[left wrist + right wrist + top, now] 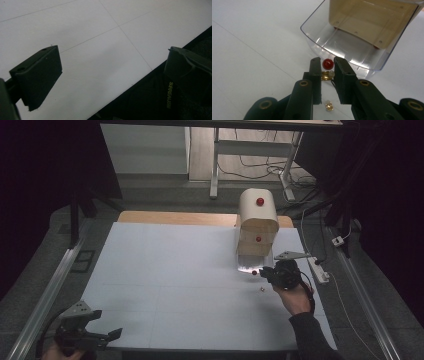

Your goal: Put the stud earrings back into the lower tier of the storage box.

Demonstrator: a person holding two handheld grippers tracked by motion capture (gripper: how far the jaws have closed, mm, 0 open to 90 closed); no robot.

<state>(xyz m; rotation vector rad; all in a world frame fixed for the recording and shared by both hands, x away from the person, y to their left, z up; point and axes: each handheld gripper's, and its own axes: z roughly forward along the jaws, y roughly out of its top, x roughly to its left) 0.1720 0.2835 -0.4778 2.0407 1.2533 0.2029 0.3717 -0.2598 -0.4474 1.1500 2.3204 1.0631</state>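
**Right jaws pinch the drawer knob**

Your right gripper (327, 65) sits at the front of the clear drawer (352, 53), which is pulled out of the cream cabinet (257, 222) on the white table (175, 270). Its jaws are drawn nearly together, and the red knob (328, 64) sits between their tips; a small brass piece (326, 75) lies just behind it (whether it belongs to the knob is hard to tell). A second small gold piece (328, 106) rests on the table beneath the jaws. Your left gripper (110, 72) hovers spread wide over the near table edge, holding nothing.
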